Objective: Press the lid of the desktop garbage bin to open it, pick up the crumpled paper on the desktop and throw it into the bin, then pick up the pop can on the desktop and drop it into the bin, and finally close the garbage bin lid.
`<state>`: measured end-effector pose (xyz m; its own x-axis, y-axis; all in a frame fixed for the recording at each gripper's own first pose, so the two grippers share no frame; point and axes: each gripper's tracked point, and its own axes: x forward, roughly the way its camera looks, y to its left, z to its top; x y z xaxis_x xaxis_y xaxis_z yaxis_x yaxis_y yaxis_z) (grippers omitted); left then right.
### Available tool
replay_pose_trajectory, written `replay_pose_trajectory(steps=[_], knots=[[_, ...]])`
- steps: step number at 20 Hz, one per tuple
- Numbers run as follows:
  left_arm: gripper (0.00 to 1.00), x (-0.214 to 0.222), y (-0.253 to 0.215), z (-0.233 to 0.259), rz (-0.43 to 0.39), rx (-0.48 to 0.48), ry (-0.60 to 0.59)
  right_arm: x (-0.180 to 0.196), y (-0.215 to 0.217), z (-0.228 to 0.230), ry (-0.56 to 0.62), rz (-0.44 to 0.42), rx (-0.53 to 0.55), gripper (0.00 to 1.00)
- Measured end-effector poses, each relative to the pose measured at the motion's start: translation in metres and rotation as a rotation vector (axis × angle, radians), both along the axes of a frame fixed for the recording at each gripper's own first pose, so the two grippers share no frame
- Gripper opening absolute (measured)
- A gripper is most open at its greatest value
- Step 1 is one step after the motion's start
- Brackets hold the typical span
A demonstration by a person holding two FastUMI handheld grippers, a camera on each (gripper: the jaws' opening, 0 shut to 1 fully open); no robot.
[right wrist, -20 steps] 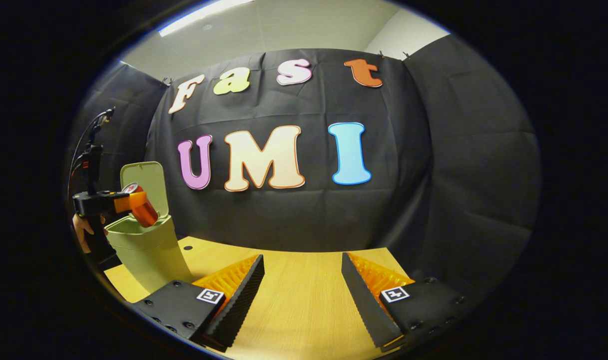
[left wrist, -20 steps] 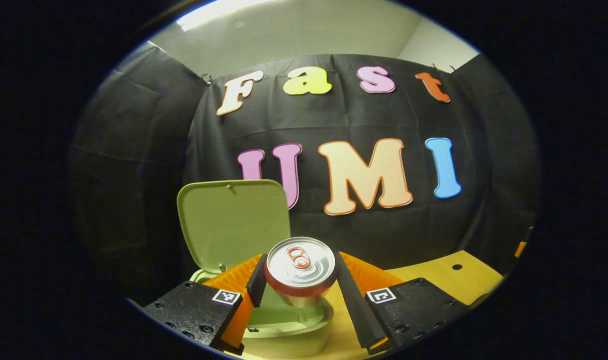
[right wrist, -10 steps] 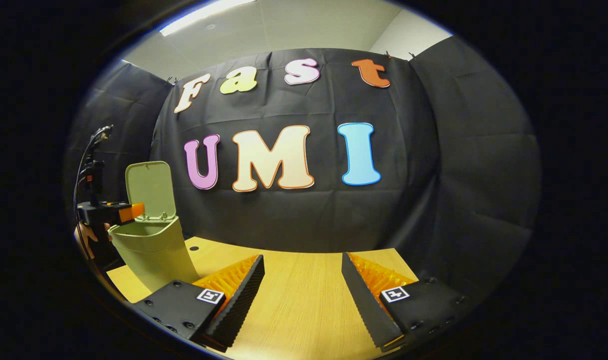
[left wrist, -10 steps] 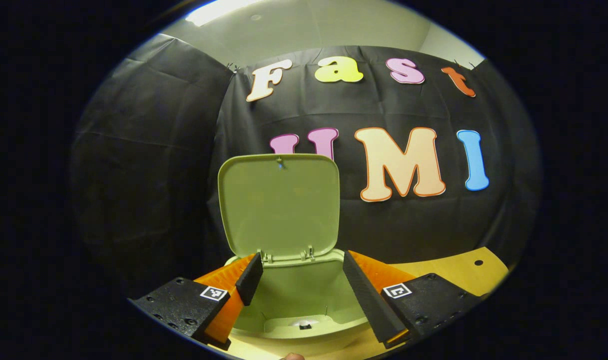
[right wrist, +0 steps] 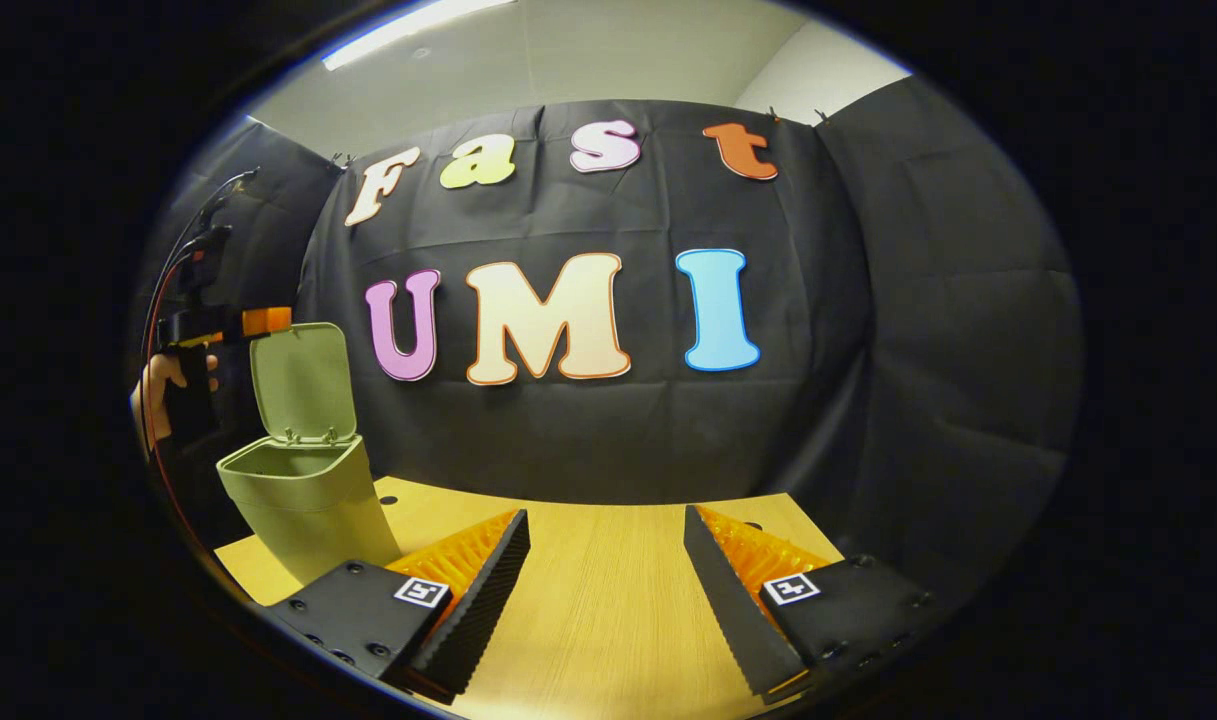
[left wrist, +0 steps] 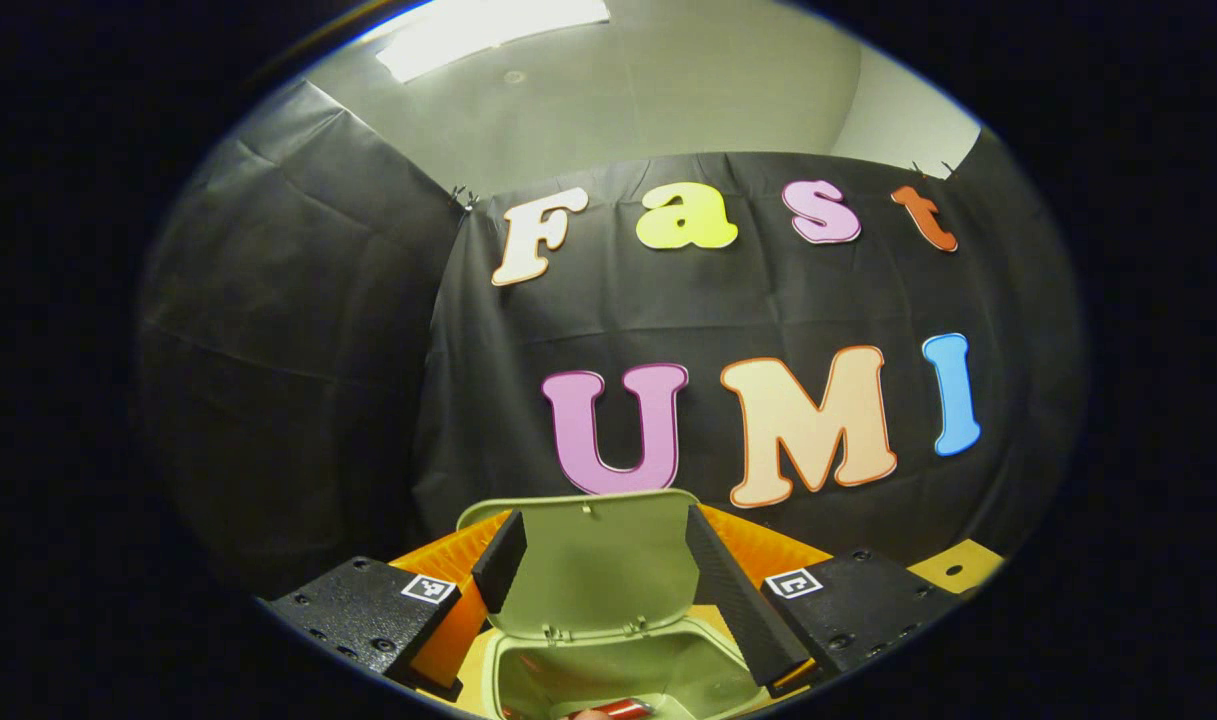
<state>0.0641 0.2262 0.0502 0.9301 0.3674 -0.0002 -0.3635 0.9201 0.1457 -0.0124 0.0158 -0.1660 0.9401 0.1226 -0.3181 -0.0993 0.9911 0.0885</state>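
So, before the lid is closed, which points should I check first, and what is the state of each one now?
1. Lid stands fully open: ok.
2. Pop can inside the bin: ok, a red piece shows at the bottom.
3. Crumpled paper inside: cannot tell.
4. Left hand-held gripper open and holding nothing: ok.
5. Left hand-held gripper raised to the lid's top edge: ok.
6. Right hand-held gripper open over the table, away from the bin: ok.
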Motion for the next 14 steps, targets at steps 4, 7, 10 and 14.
replay_pose_trajectory(steps=[4, 7, 10, 14], knots=[[0.98, 0.024, 0.014, 0.010, -0.025, -0.028, -0.028, -0.008, 0.002, -0.001, 0.002, -0.061, -0.007, 0.98], [0.98, 0.046, 0.024, 0.011, -0.047, -0.015, -0.024, -0.014, 0.008, -0.004, 0.010, -0.098, -0.004, 0.98], [0.96, 0.066, 0.028, 0.002, -0.071, -0.040, 0.000, -0.016, 0.018, -0.005, 0.013, -0.107, -0.019, 0.98], [0.98, 0.074, 0.031, -0.019, -0.075, -0.090, 0.050, -0.013, 0.027, -0.005, 0.011, -0.093, -0.038, 0.98]])
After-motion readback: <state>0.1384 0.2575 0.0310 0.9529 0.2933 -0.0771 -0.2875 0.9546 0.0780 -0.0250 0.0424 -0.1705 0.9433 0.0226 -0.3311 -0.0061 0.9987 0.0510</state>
